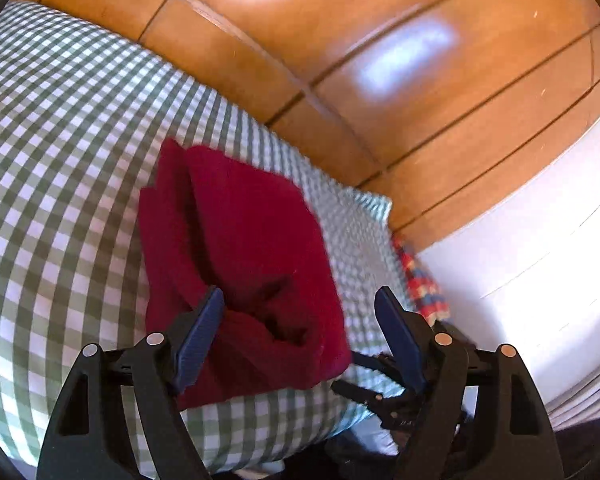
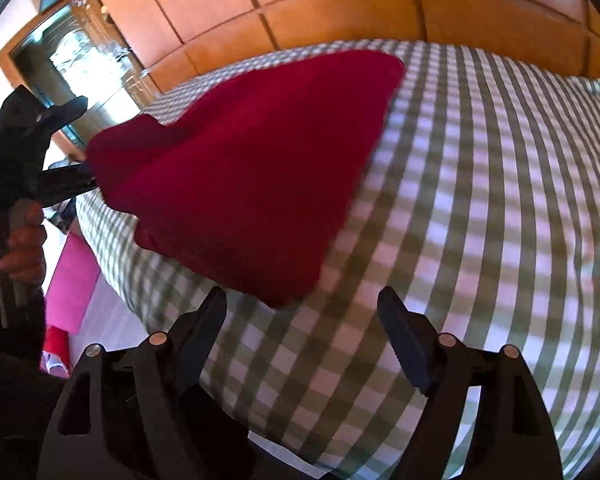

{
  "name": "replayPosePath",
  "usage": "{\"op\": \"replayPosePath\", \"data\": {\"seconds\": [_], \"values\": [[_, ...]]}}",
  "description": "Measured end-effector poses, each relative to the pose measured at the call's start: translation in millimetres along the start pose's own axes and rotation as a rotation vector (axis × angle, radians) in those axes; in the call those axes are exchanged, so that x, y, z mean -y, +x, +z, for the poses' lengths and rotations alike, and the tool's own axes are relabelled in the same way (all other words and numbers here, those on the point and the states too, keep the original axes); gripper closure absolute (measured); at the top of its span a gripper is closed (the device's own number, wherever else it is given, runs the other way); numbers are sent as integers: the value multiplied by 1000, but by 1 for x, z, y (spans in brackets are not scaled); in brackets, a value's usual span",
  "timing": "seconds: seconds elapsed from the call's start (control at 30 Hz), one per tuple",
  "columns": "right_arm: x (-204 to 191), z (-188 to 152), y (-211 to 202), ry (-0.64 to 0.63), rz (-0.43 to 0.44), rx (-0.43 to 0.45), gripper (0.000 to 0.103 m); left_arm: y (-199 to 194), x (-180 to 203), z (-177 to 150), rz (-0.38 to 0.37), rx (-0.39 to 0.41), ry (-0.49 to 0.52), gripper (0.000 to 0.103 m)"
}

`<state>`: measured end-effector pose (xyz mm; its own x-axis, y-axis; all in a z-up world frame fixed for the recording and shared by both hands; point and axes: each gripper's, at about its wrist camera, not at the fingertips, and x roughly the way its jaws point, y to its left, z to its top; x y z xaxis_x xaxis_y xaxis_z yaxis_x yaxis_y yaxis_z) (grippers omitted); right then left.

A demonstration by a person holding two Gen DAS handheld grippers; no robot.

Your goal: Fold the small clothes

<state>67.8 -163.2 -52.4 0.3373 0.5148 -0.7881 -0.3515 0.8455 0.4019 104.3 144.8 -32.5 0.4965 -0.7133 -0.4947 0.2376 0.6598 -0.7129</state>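
Observation:
A dark red folded garment (image 1: 240, 248) lies on a green-and-white checked cover (image 1: 60, 160). My left gripper (image 1: 300, 300) is open, its fingers astride the garment's near end, which bunches between them. In the right wrist view the garment (image 2: 252, 168) lies folded with a stepped edge at its left. My right gripper (image 2: 302, 300) is open and empty, just short of the garment's near corner, above the checked cover (image 2: 480, 200). The left gripper's body (image 2: 24, 148), held by a hand, shows at the garment's left edge.
A wooden panelled wall (image 1: 340, 60) stands behind the bed. A white surface (image 1: 540, 260) and a red-blue patterned cloth (image 1: 420, 280) lie to the right. A glass-fronted cabinet (image 2: 84, 56) and a pink item (image 2: 72, 284) are at the left of the right wrist view.

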Motion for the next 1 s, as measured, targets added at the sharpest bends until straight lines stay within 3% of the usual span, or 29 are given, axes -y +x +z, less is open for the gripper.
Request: {"op": "replayPosePath", "data": {"seconds": [0.1,0.17,0.2,0.27,0.37,0.5,0.63,0.73,0.8,0.87,0.93,1.0], "values": [[-8,1,13,-6,-20,2,39,7,-4,-6,28,-32,0,26],[-13,1,20,-10,-25,11,52,7,-4,-11,48,-33,14,29],[-17,3,22,-11,-28,21,57,8,-4,-11,62,-33,19,34],[-20,7,22,-7,-23,41,74,11,-4,-14,96,-40,37,66],[-20,4,9,-28,-37,75,82,11,-5,-22,124,-55,71,87],[-8,-3,4,-29,-48,66,85,5,-25,-48,130,-77,28,95],[-6,-8,14,-48,-66,48,85,5,-54,-83,134,-106,-66,95],[-8,-6,14,-63,-66,50,83,-4,-57,-86,102,-77,-91,95],[-9,-6,17,-61,-54,45,80,-14,-50,-76,82,-43,-63,88],[-10,-5,18,-55,-50,35,63,-21,-44,-63,81,0,-47,66],[-9,-7,13,-55,-55,42,51,-27,-42,-50,71,51,-51,52],[-3,-8,1,-53,-61,49,46,-30,-41,-36,83,103,-62,46]]}}
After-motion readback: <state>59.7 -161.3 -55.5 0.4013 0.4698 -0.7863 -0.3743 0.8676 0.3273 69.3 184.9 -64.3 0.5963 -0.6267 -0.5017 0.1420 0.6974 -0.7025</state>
